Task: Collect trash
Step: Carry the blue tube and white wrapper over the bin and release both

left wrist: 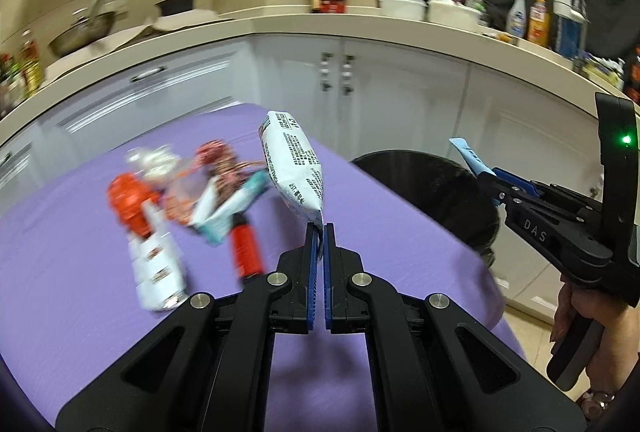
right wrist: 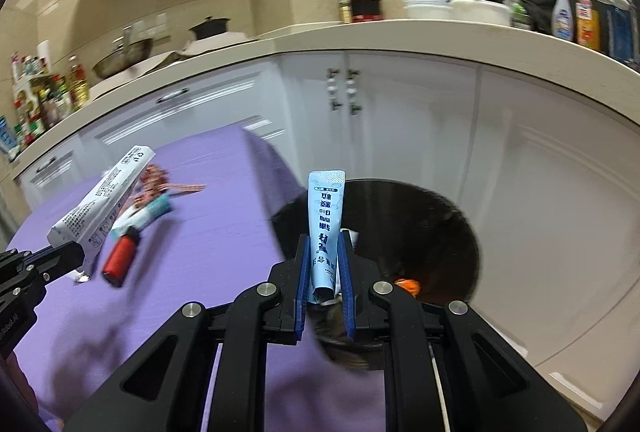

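My left gripper is shut on the corner of a white printed snack packet, which hangs above the purple table. In the right wrist view the same packet sticks up from the left gripper at the left edge. My right gripper is shut on a light blue sachet that stands upright between its pads, over the black-lined trash bin. From the left wrist view the right gripper and its blue sachet show beside the bin.
More wrappers lie on the table: a red and white bottle-like item, a red tube, a teal and white wrapper. Something orange lies in the bin. White cabinets and a cluttered counter stand behind. A hand grips the right tool.
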A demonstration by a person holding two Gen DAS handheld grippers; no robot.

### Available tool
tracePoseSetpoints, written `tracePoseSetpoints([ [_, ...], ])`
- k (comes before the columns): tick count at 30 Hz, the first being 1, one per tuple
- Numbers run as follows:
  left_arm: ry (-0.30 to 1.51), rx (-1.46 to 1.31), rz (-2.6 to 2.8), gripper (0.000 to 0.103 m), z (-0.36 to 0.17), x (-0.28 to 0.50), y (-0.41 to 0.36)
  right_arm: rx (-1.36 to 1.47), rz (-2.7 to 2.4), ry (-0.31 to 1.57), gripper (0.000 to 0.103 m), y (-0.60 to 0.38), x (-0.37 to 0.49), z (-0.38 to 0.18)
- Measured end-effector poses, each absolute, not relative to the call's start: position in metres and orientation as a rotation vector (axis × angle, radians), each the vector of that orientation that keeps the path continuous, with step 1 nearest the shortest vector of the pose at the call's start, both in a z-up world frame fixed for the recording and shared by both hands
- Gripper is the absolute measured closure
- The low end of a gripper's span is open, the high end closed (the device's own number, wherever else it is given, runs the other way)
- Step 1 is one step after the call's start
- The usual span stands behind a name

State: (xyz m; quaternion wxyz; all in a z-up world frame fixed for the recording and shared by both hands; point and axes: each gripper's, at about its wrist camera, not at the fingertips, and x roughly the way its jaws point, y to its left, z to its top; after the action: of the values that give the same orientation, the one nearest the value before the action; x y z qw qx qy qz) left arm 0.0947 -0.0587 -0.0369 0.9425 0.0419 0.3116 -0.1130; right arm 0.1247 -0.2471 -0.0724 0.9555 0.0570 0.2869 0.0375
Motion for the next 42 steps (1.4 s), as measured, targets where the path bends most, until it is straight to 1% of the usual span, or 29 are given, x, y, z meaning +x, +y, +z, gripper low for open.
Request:
tracePoseSetpoints([
  [14,0.651,0.153,-0.350,0.100,-0.050,0.158,-0.141,0.151,-0.001,0.589,0.088,-0.294,0.146,-0.087],
  [23,0.730,0.174,-0.392,0.099,-0.072,0.193,-0.169,0.167,-0.017,0.616,0.087,-0.309,0.173,-0.104],
  [24,0.735,0.170,-0.390,0.097,-0.074,0.195,-0.169,0.170,-0.024,0.617,0.082,-0.309,0.174,-0.105],
  [25,0.740,0.169,-0.387,0.092,-0.075,0.198,-0.169,0.174,-0.025,0.621,0.074,-0.310,0.177,-0.107],
  [26,0.741,0.169,-0.383,0.090,-0.076,0.200,-0.169,0.176,-0.029,0.624,0.070,-0.310,0.179,-0.108],
  [27,0.740,0.169,-0.377,0.083,-0.077,0.201,-0.169,0.179,-0.035,0.622,0.065,-0.311,0.179,-0.109],
  [28,0.741,0.166,-0.374,0.076,-0.077,0.201,-0.168,0.181,-0.036,0.622,0.065,-0.311,0.180,-0.109],
  [29,0.741,0.160,-0.372,0.074,-0.077,0.202,-0.167,0.181,-0.036,0.622,0.065,-0.312,0.180,-0.109],
  [30,0.741,0.154,-0.369,0.068,-0.077,0.203,-0.166,0.180,-0.038,0.623,0.065,-0.312,0.180,-0.110],
  [31,0.739,0.149,-0.362,0.065,-0.077,0.203,-0.164,0.180,-0.039,0.624,0.065,-0.312,0.180,-0.110],
  [35,0.729,0.137,-0.347,0.063,-0.074,0.201,-0.158,0.181,-0.040,0.620,0.064,-0.312,0.176,-0.107],
  [36,0.725,0.132,-0.340,0.059,-0.072,0.199,-0.155,0.181,-0.038,0.619,0.064,-0.311,0.175,-0.105],
  [37,0.721,0.128,-0.335,0.057,-0.070,0.197,-0.152,0.180,-0.037,0.618,0.063,-0.310,0.175,-0.104],
  [39,0.712,0.121,-0.326,0.056,-0.066,0.193,-0.147,0.180,-0.037,0.609,0.061,-0.307,0.172,-0.100],
  [42,0.702,0.106,-0.300,0.056,-0.060,0.184,-0.132,0.176,-0.025,0.597,0.061,-0.299,0.168,-0.094],
])
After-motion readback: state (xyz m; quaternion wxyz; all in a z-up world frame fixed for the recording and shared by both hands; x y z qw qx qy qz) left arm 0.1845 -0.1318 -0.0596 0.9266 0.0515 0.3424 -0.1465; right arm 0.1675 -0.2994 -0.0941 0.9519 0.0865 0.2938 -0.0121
